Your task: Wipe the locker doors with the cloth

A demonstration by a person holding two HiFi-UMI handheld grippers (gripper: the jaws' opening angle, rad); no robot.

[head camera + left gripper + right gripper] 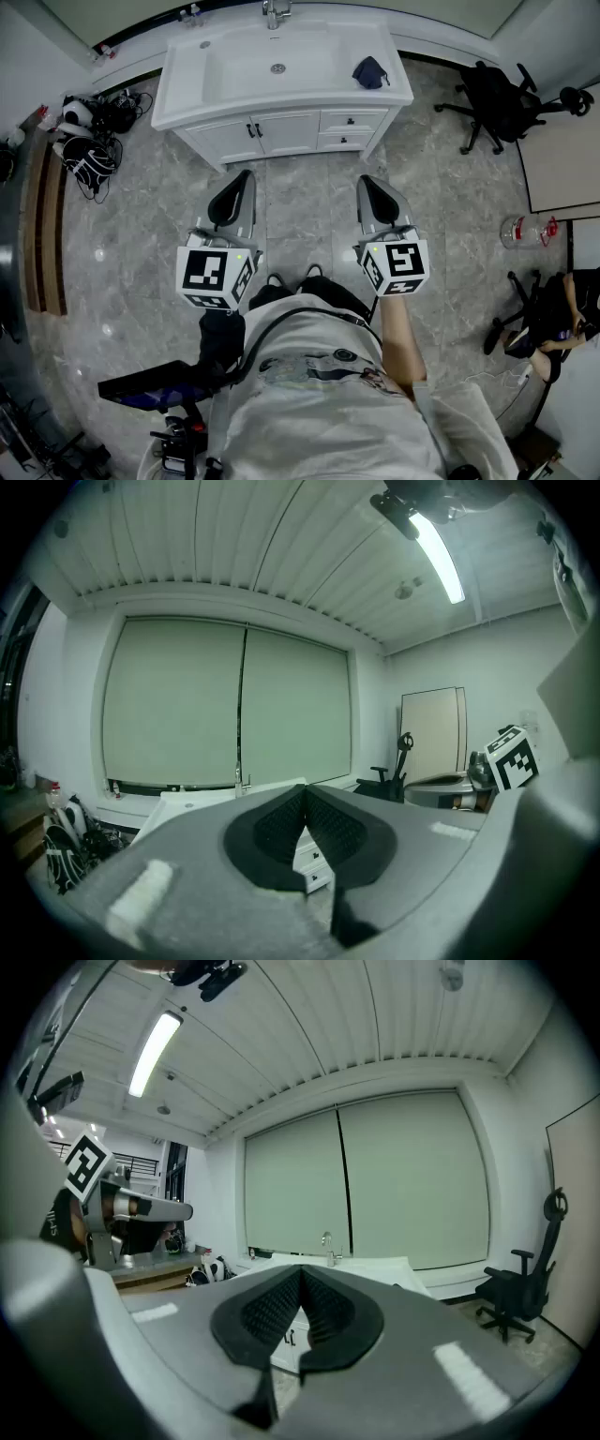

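A white sink cabinet [281, 70] stands ahead, its pale doors [262, 133] closed below the basin. On the counter's right end lies a dark blue cloth [370, 71], bunched up. I hold both grippers side by side over the floor, short of the cabinet and pointing at it. The left gripper [244, 180] is shut and empty, its ribbed pads [281, 827] meeting at the tip in the left gripper view. The right gripper [368, 184] is likewise shut on nothing, its pads [323, 1307] pressed together. Neither touches the cloth or the doors.
A black office chair [502, 98] stands right of the cabinet. Bags and cables [89, 141] are piled at the left wall. A clear plastic bottle [525, 230] lies on the grey marble floor at right, near a seated person [562, 323]. A faucet [276, 13] rises behind the basin.
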